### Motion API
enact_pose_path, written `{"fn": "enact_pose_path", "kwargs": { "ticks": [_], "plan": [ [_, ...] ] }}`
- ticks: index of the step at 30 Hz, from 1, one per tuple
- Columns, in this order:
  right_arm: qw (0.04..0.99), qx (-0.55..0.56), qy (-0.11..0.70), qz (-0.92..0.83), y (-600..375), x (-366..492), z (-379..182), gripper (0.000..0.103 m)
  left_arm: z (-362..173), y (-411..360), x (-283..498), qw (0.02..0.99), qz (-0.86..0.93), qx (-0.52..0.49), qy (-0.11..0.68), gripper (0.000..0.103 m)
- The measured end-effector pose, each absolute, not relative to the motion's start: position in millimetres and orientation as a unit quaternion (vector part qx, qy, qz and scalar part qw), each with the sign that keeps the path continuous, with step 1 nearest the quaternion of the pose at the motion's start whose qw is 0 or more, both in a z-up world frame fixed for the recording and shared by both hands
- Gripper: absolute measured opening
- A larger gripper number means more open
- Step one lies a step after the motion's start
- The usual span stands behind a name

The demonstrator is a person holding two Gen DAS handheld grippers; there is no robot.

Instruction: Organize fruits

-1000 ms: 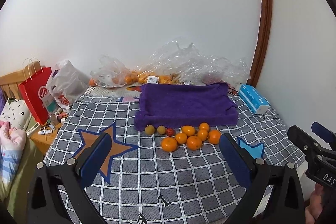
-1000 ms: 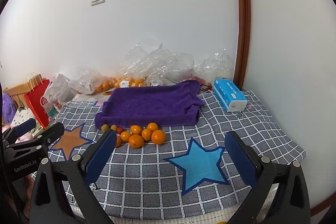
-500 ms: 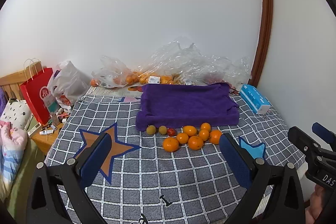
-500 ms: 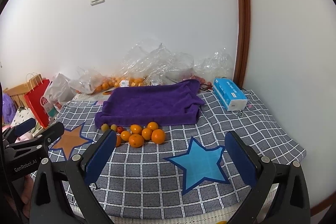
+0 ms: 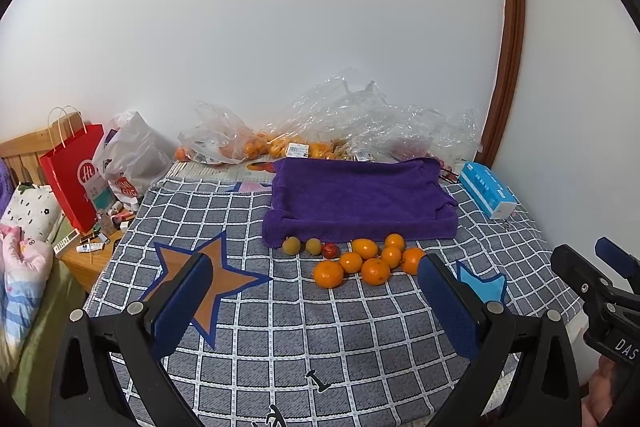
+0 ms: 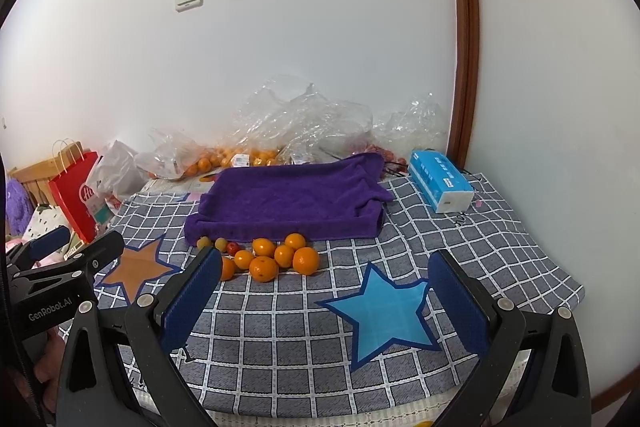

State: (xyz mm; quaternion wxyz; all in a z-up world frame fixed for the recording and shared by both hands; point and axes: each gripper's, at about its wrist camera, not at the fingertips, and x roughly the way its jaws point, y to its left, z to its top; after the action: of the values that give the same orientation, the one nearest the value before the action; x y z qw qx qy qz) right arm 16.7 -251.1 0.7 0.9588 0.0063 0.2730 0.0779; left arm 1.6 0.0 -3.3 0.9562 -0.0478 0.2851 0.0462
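Note:
Several oranges [image 5: 370, 261] [image 6: 280, 257] lie clustered on the checked grey cloth, just in front of a purple towel-lined tray [image 5: 360, 201] [image 6: 288, 199]. Left of them sit two yellow-green fruits [image 5: 291, 246] [image 6: 204, 242] and one small red fruit [image 5: 329, 250] [image 6: 233, 247]. My left gripper [image 5: 316, 307] hangs open above the cloth, short of the fruit, with nothing between its fingers. My right gripper [image 6: 326, 301] is also open and empty, over the blue star [image 6: 384, 315]. Each gripper shows at the edge of the other's view.
Clear plastic bags [image 5: 360, 123] holding more oranges pile against the white wall. A blue tissue box [image 5: 488, 193] [image 6: 440, 181] stands at the right. A red paper bag [image 5: 76, 175] and white bag stand left, beside a wooden nightstand with small items.
Both views have crept very slightly nearer the fruit. The fruit and tray have not moved, and both grippers stay open.

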Motion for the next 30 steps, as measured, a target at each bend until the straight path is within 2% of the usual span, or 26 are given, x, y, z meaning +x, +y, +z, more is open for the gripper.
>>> {"fn": "enact_pose_path", "kwargs": {
  "ticks": [30],
  "plan": [
    [0.958,0.007,0.275,0.082,-249.3,13.6,2.0,0.102,-2.4,-1.3,0.7,0.956,0.042,-0.049,0.285,0.103]
  ]
}}
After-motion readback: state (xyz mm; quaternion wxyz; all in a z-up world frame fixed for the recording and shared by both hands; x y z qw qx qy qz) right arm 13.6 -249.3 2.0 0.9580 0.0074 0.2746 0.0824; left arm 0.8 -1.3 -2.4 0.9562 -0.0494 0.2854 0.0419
